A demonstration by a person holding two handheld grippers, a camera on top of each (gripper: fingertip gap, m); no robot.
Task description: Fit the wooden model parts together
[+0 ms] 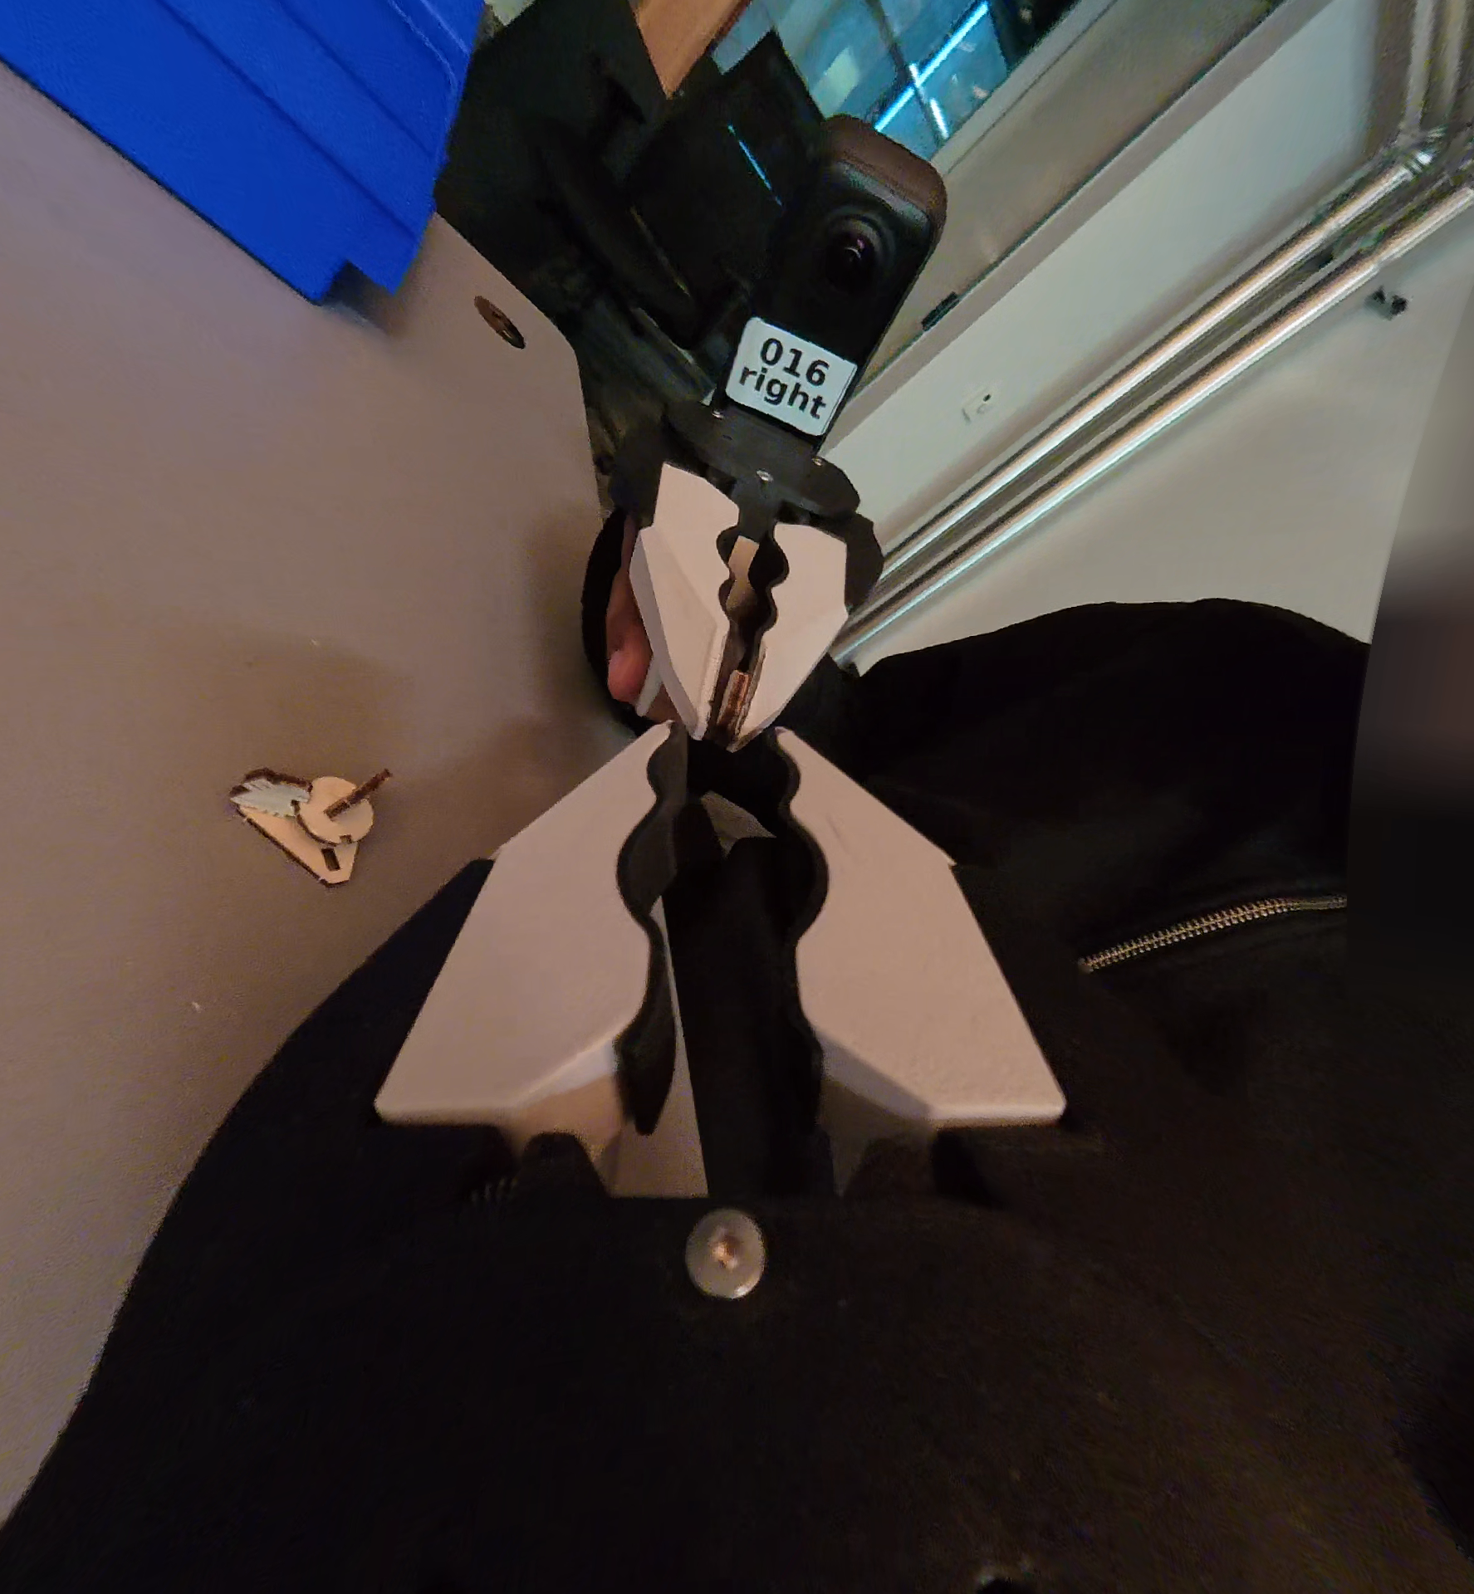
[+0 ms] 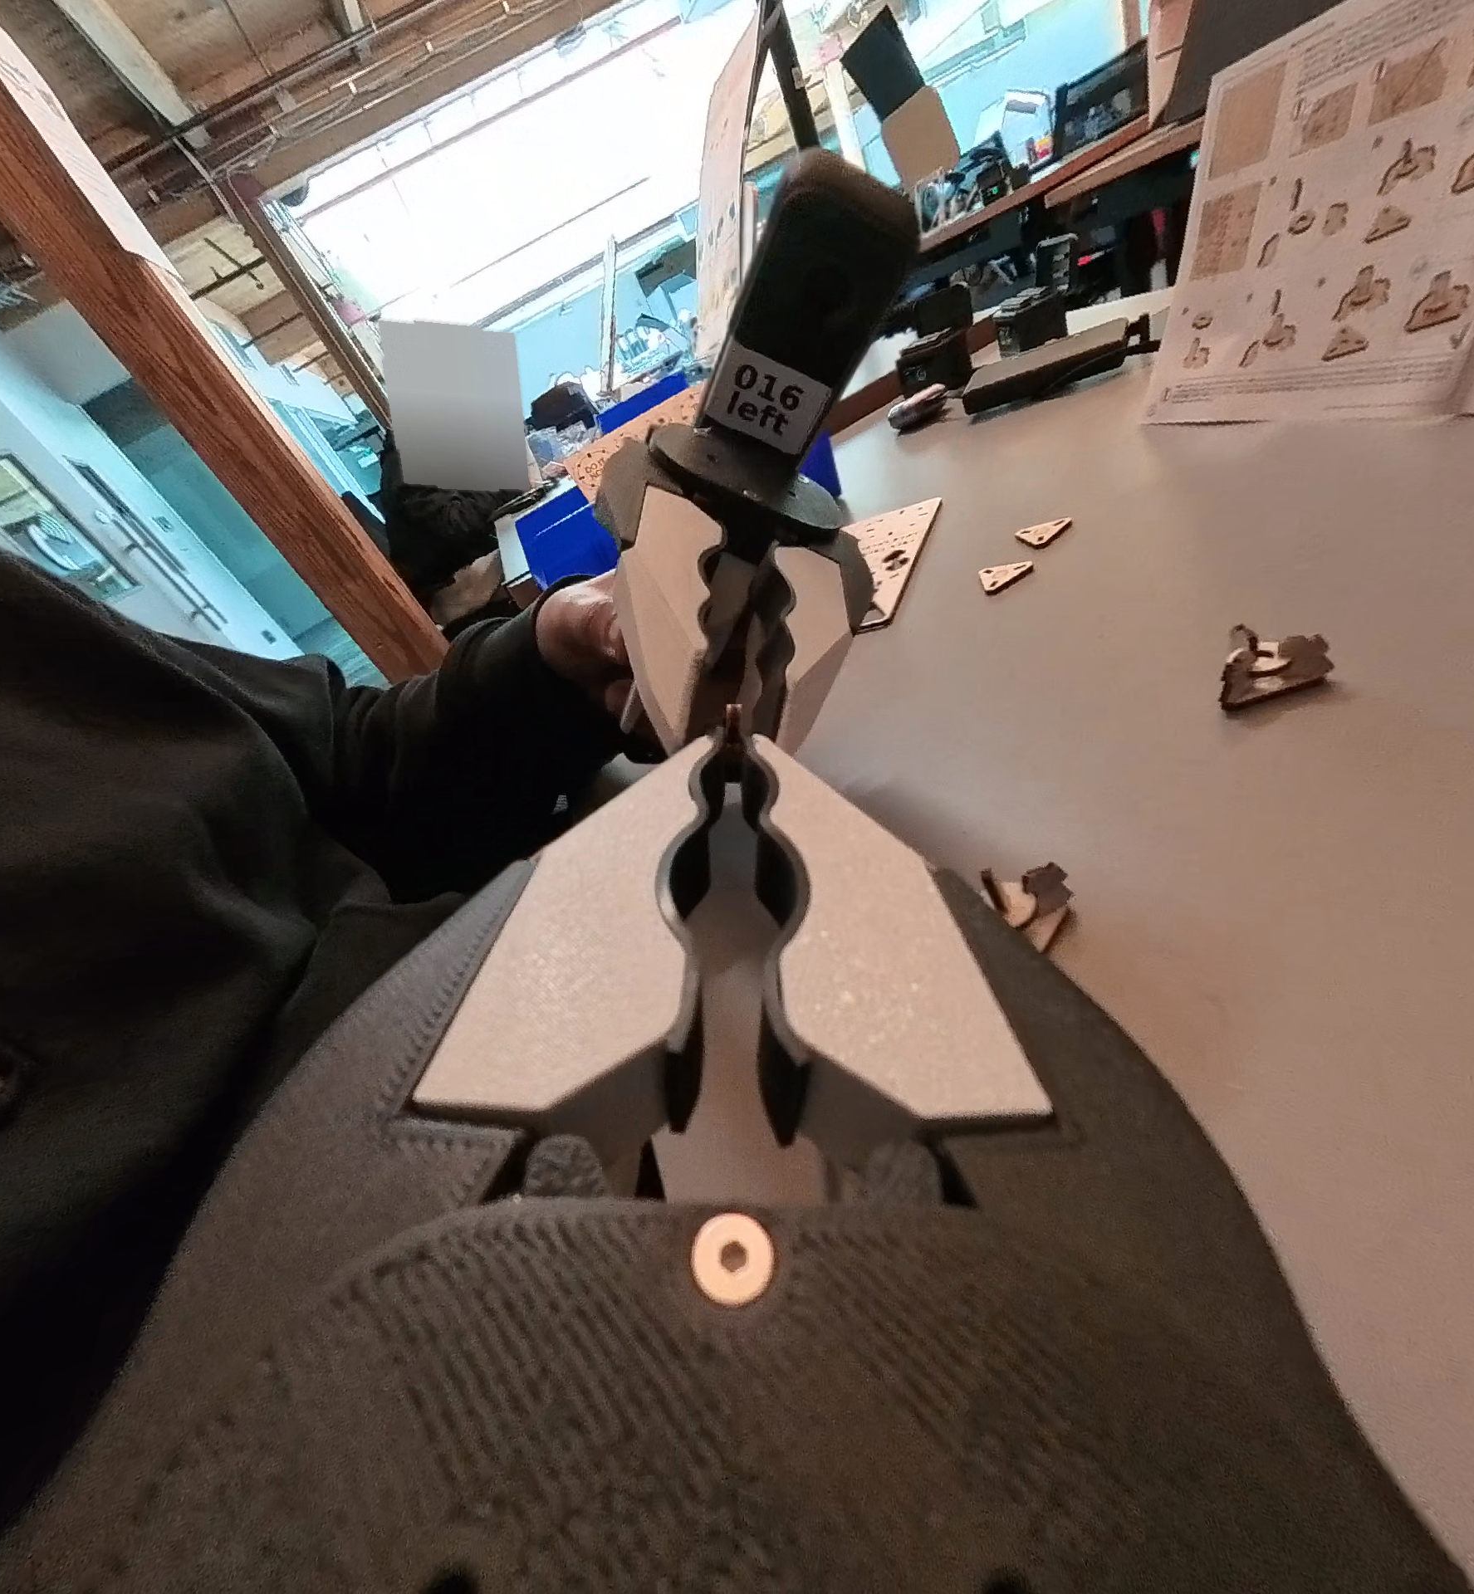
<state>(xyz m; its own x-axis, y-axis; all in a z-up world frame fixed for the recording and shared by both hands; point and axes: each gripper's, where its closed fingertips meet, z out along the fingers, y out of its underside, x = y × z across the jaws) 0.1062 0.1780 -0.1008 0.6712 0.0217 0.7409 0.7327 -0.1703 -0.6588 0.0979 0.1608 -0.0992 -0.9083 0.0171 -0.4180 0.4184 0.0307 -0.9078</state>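
Left wrist view: left gripper [image 1: 723, 759], fingers apart, tip to tip with right gripper [image 1: 729, 720] clamped on a thin wooden piece [image 1: 737, 694]; open table [image 1: 198, 561] lies left. Right wrist view: loose wooden parts [image 2: 1272, 668] rightward.

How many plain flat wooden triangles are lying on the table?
2. One triangle lies farther back on the table, the other triangle just nearer, both right of the cut-out wooden sheet. Others may be hidden.

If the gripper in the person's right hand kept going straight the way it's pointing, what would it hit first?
Most likely the left gripper, which points back at it almost tip to tip. The right gripper is shut on a small wooden piece, which would probably touch first; depth is unclear.
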